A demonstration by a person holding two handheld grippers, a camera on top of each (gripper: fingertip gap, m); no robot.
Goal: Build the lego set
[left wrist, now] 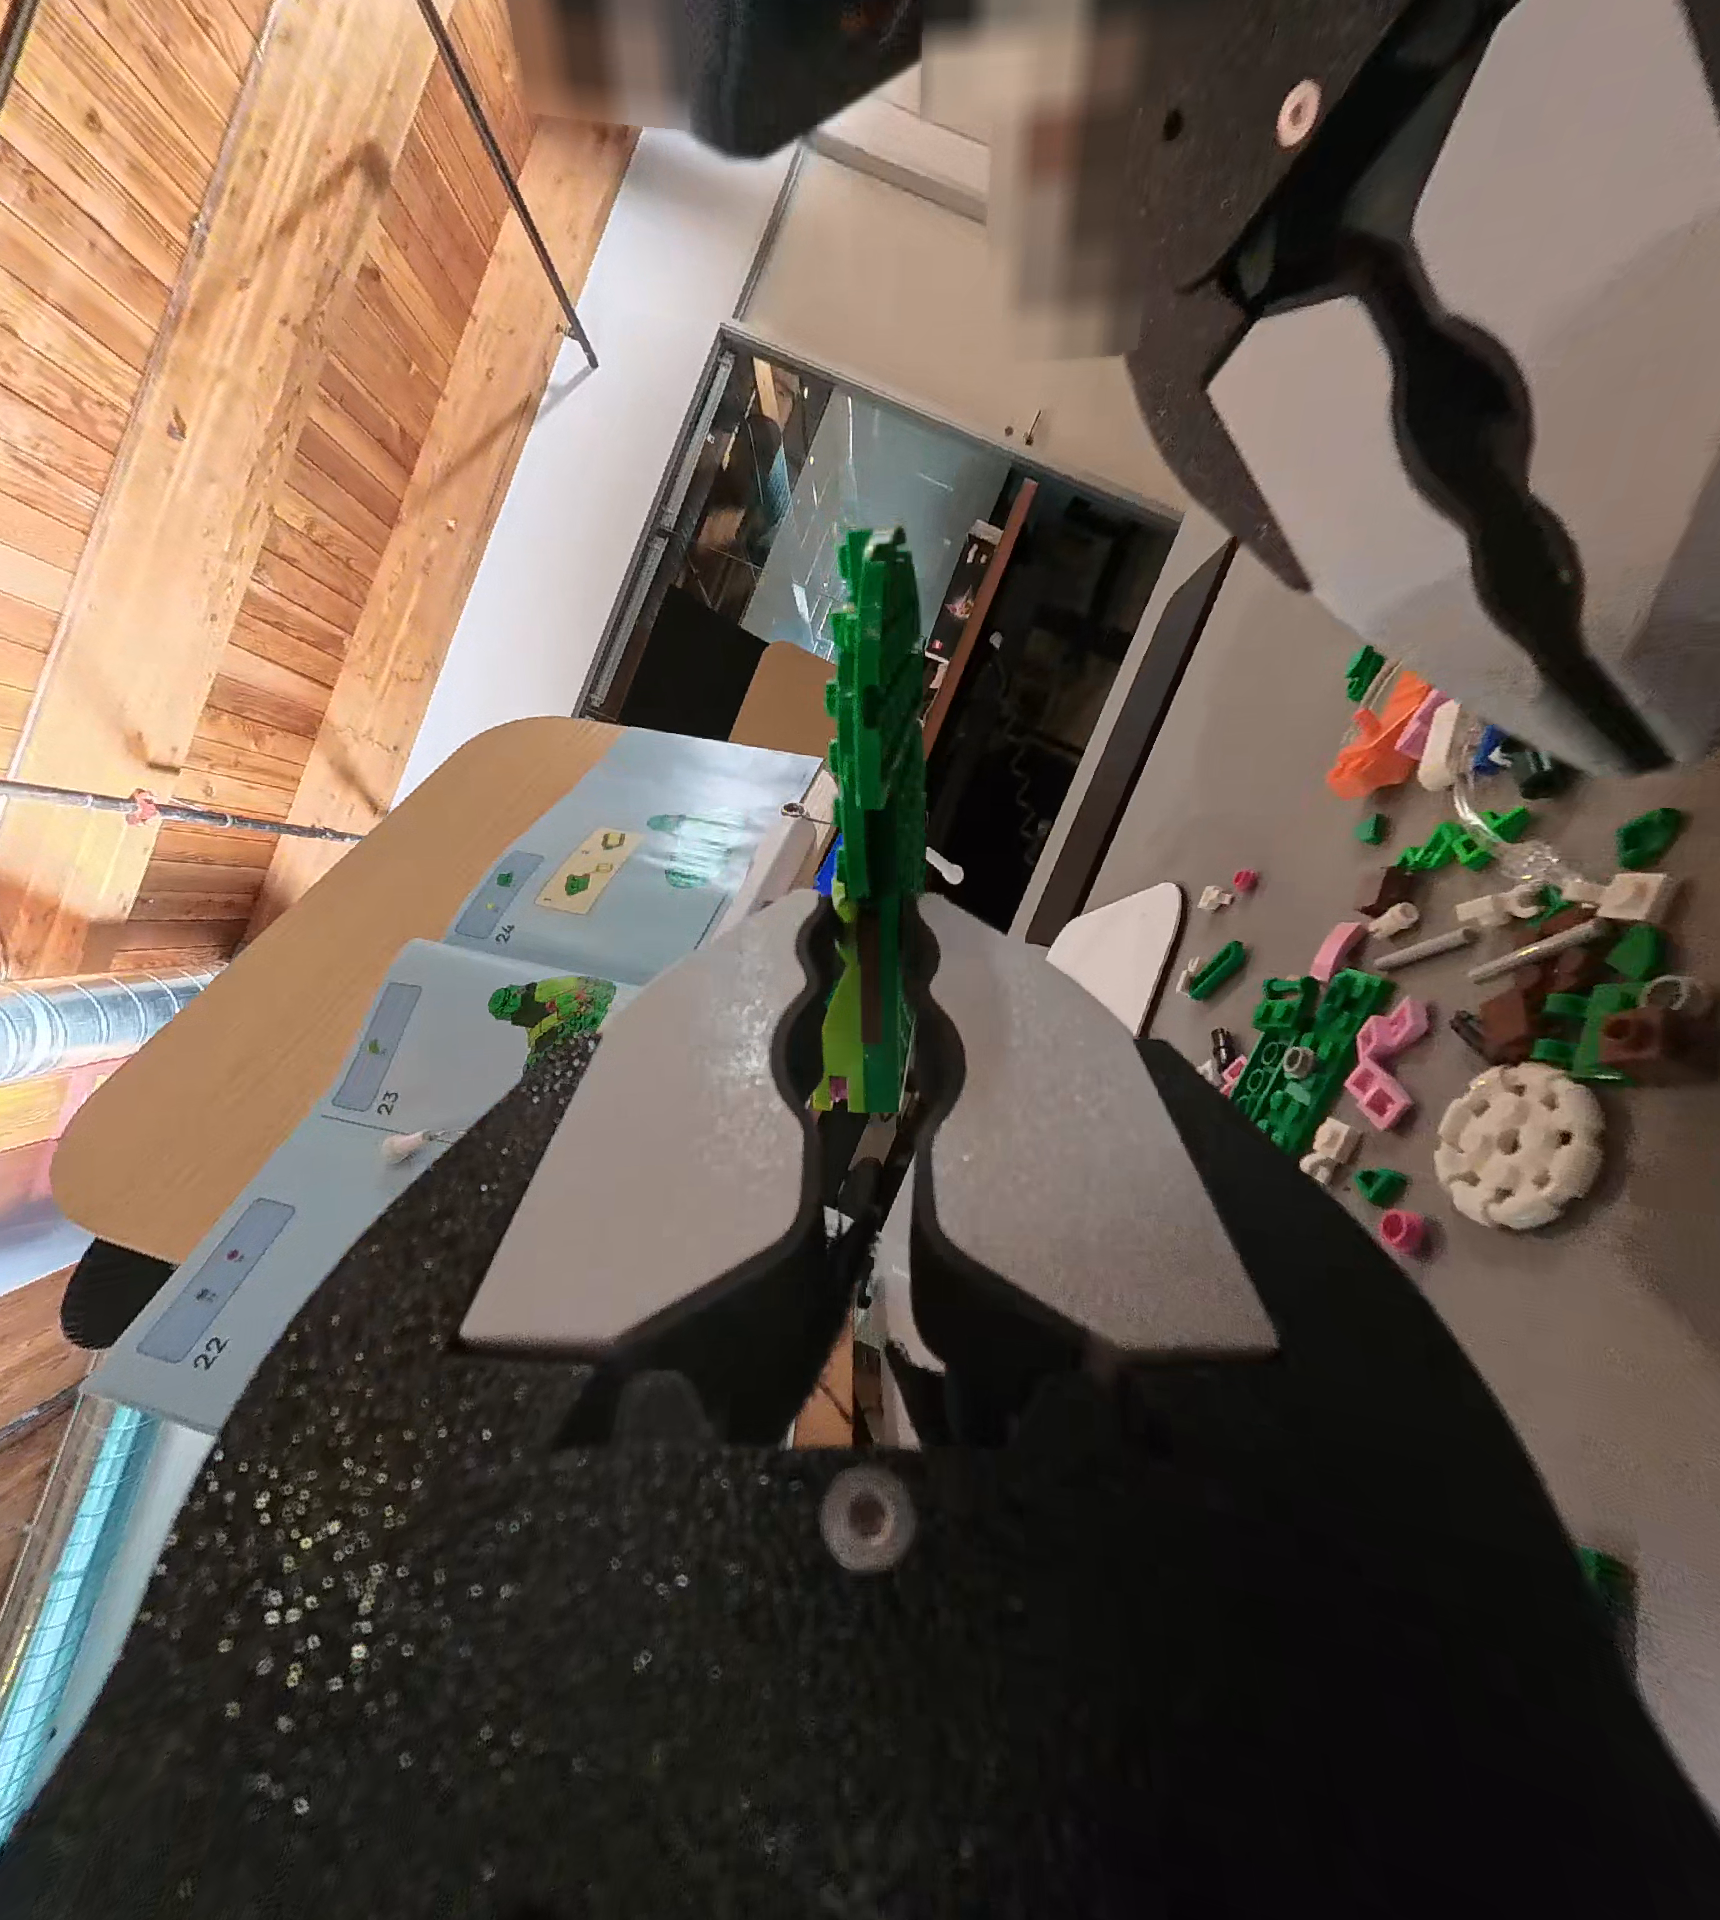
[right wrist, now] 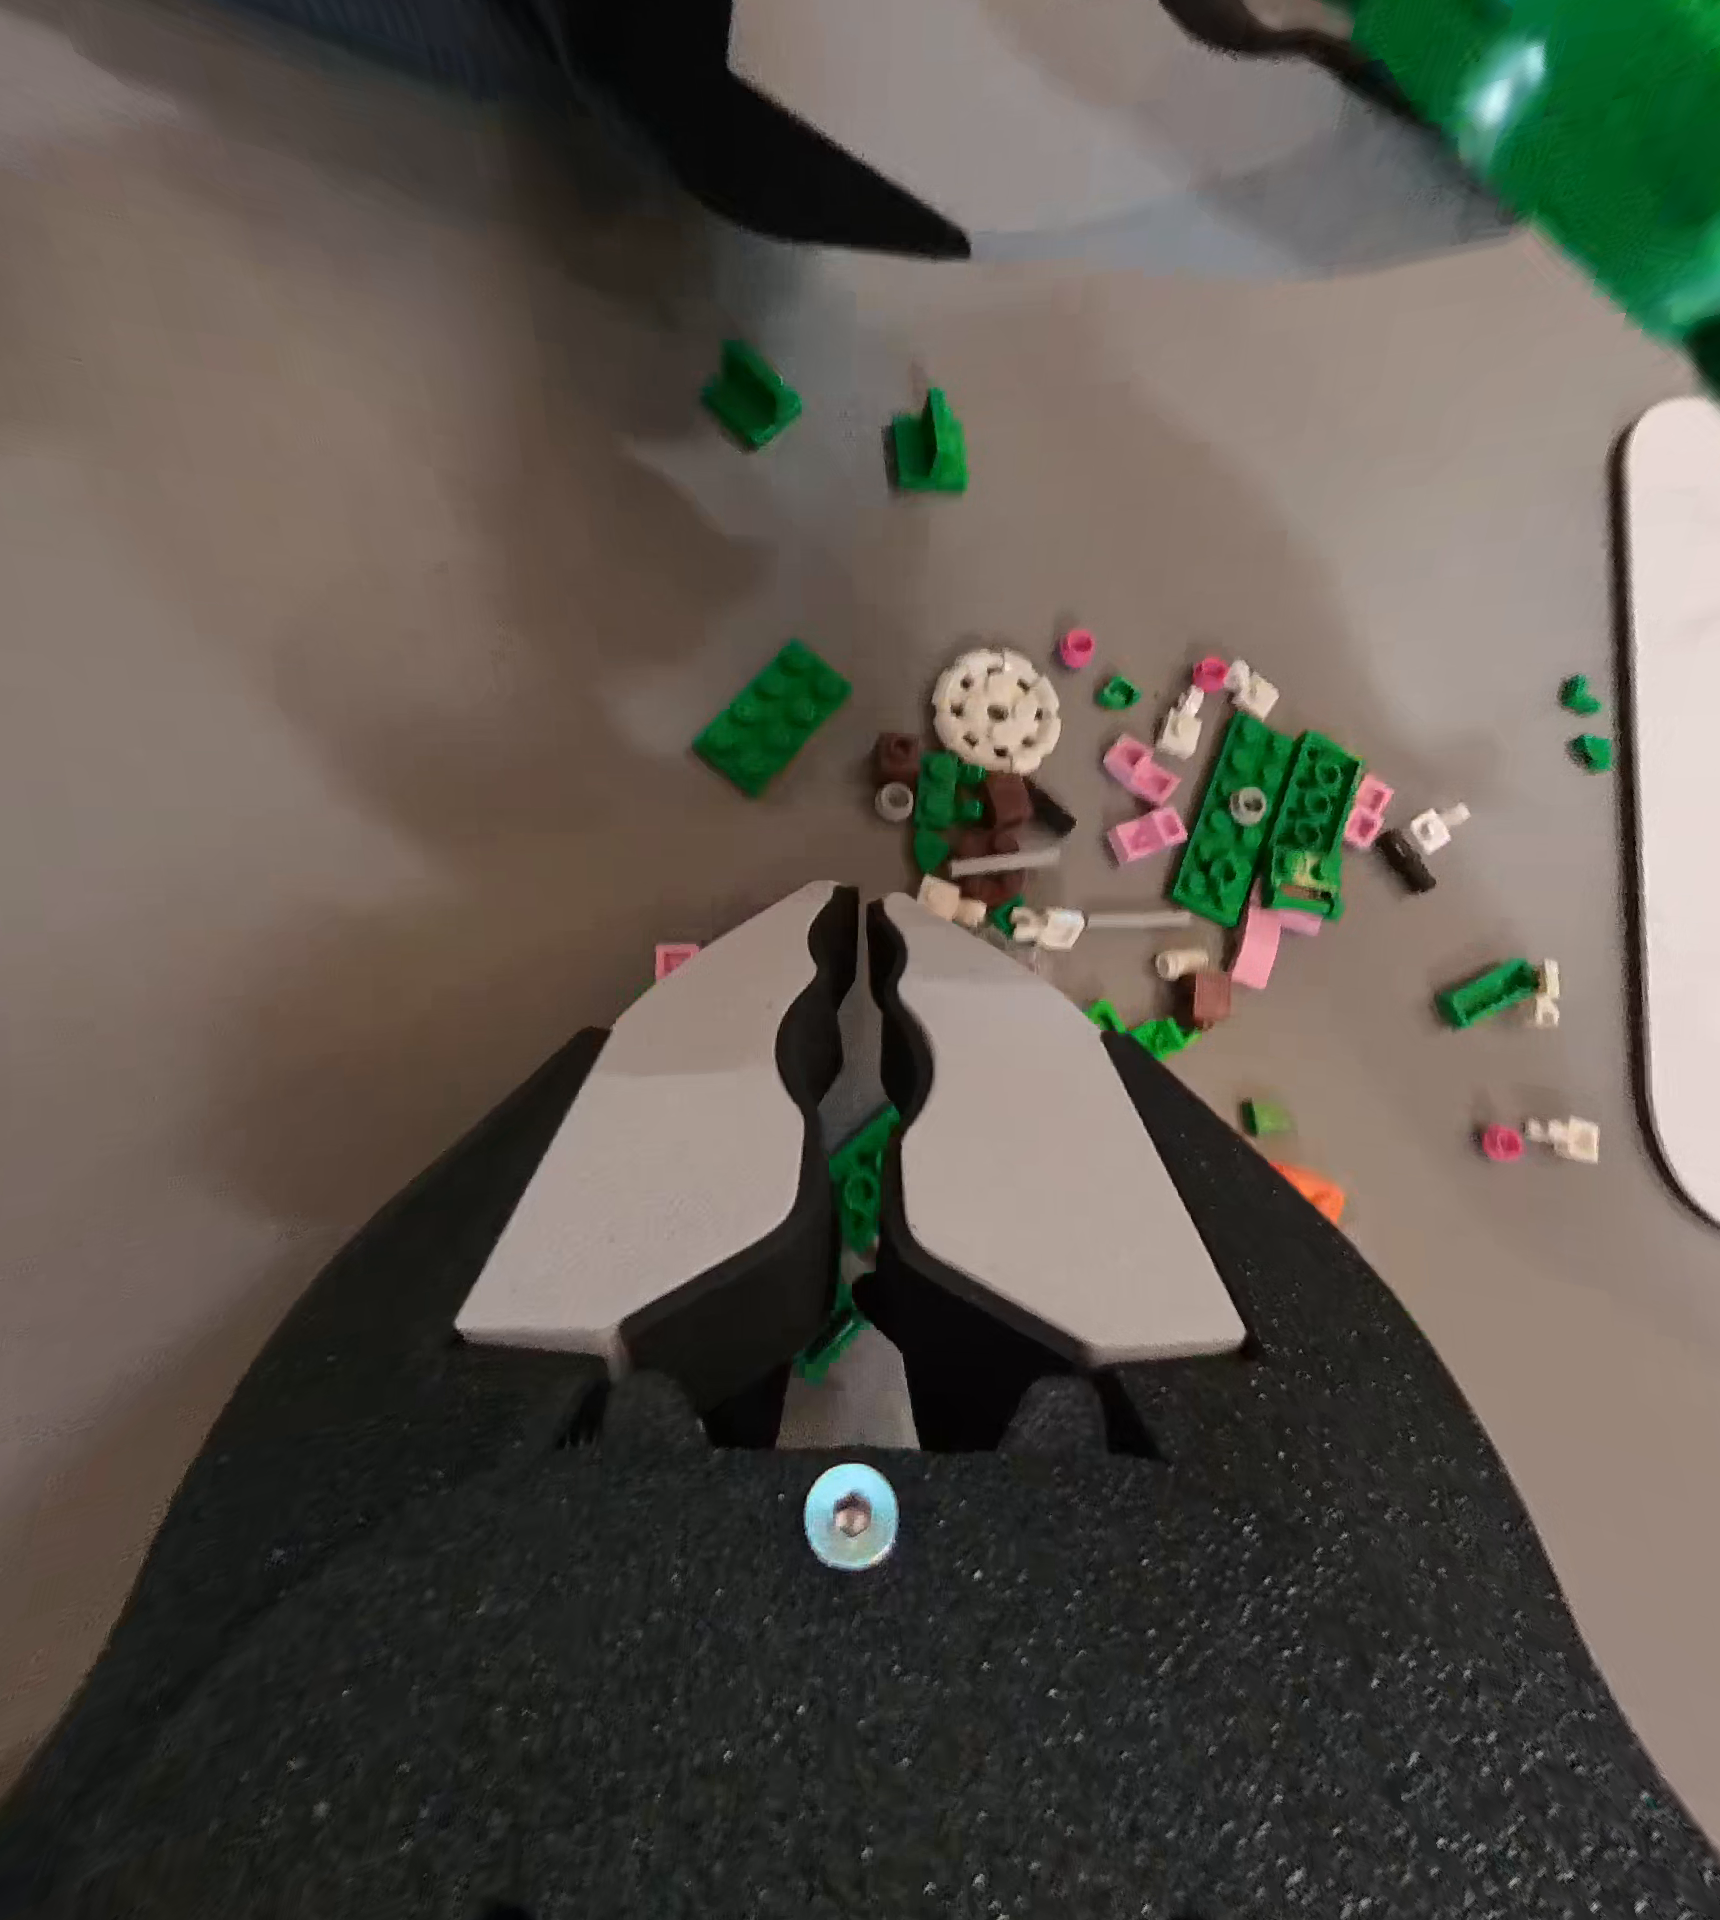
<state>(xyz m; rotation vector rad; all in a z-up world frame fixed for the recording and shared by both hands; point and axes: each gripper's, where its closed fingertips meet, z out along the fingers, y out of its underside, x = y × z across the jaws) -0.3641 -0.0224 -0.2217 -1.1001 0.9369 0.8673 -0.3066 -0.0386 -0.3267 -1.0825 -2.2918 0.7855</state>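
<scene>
I hold a half-built green lego assembly (left wrist: 877,748) in my left gripper (left wrist: 871,935), jaws clenched on its lower end. It is lifted off the grey table (left wrist: 1458,1403), seen edge-on, its long axis running away from my fingers toward twelve o'clock in the left wrist view.

My right gripper (right wrist: 861,914) hangs over the loose pieces, tips nearly touching. I judge it empty, though green bits show through the gap behind the tips and I cannot tell whether any is gripped.

The loose pile (right wrist: 1095,821) lies just beyond those tips, from twelve to two o'clock: a white round disc (right wrist: 996,712), green plates (right wrist: 1261,816), pink and brown bits. A green brick (right wrist: 771,717) sits at eleven o'clock, slightly apart.

The instruction booklet (left wrist: 482,997) lies open at nine o'clock of the assembly on a wooden board (left wrist: 243,1039).

I judge the step to be fetching the next part. The next move calls for opening the right jaws, choosing the piece, pinching it, then pressing it onto the assembly while my left hand braces.
</scene>
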